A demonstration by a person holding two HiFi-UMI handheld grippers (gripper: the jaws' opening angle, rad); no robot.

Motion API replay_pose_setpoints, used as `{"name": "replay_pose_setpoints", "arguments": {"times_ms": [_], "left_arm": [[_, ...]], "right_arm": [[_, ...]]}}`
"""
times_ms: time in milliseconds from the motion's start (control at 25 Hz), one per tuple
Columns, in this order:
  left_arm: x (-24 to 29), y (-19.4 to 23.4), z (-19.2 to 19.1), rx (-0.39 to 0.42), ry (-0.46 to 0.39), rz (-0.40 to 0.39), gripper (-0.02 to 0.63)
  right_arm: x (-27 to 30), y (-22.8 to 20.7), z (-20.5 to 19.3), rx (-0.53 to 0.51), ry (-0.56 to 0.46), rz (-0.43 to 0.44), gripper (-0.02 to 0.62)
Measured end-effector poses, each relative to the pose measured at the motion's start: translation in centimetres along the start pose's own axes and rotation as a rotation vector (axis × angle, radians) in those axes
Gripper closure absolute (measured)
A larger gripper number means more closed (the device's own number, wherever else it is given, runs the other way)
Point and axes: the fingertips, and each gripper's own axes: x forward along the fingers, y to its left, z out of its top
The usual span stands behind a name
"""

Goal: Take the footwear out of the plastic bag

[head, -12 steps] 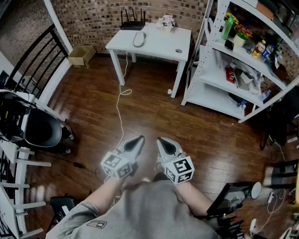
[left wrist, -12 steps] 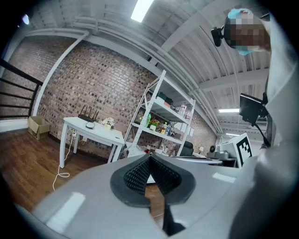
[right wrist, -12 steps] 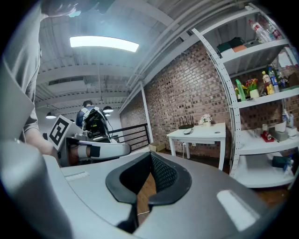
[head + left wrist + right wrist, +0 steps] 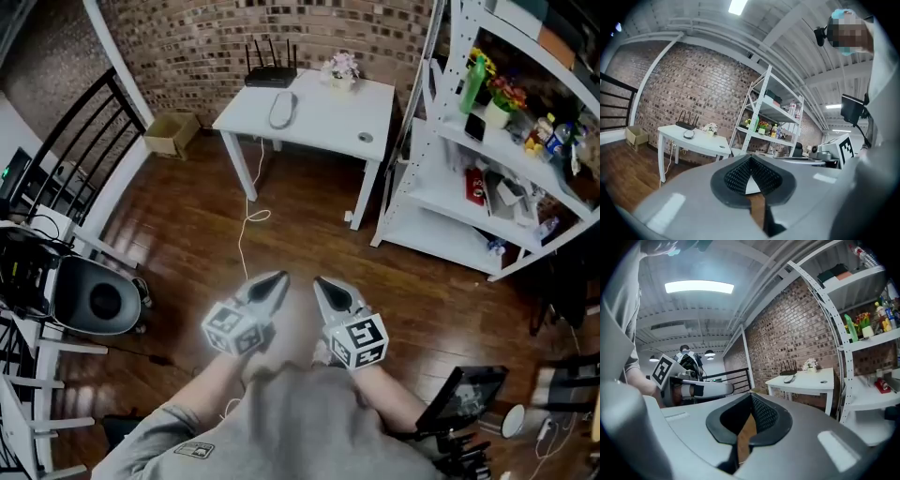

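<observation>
Left tongs (image 4: 272, 284), right tongs (image 4: 326, 287): both closed, empty, side by side. Plastic bag, footwear: not in view. White worktop (image 4: 319, 108): 12 o'clock, well apart.

Dark wood floor (image 4: 187, 234) pretty much everywhere. At 12 o'clock in the head view a white table (image 4: 323, 112) stands on it. On the table there's a black router (image 4: 271, 75) at the back edge, a little pot of flowers (image 4: 341, 68) just beside that, a looped whitish cable (image 4: 282, 109), and a small round thing (image 4: 366, 138) near the front right corner. There's a cardboard box (image 4: 172, 133) on the floor at 10 o'clock. A white shelf unit (image 4: 441, 199) at 2 o'clock is loaded with bottles and plants. A thin white cord (image 4: 246, 234) trails from the table across the floor.
</observation>
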Motion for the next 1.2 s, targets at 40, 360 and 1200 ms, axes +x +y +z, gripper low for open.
{"name": "replay_pose_setpoints", "arguments": {"times_ms": [40,360,1200], "left_arm": [[1.0,0.4,0.3,0.001,-0.003,0.004,0.604],[6.6,3.0,1.4,-0.018,-0.006,0.045,0.604],[14.0,21.7,6.7,-0.089,0.01,0.02,0.604]], "right_arm": [[0.5,-0.9,0.3,-0.003,0.0,0.007,0.583],[4.2,-6.4,1.7,0.0,0.02,0.041,0.583],[22.5,-12.0,3.6,0.012,0.095,-0.057,0.583]]}}
